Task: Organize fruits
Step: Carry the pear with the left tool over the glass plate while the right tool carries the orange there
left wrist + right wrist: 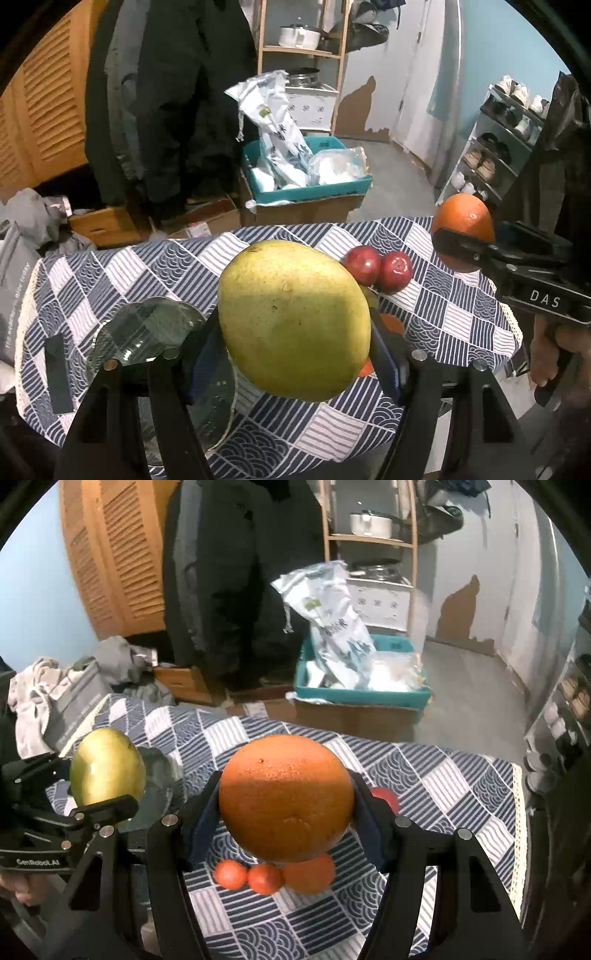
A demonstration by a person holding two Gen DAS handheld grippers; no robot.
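the left hand-held gripper [295, 332] grips a big yellow-green mango [293, 319] at the centre of the frame, lifted above the checked worktop [443, 317]. the right hand-held gripper [286, 812] clamps a large orange [286, 797] mid-frame, also off the cloth. two red apples [378, 267] lie on the worktop right of centre; three small orange fruits [273, 875] sit below the orange. a glass plate [147, 328] rests at lower left.

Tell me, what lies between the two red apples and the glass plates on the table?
In the left wrist view, the mango, held above the cloth in the left claw, hides most of it between the red apples and the glass plates.
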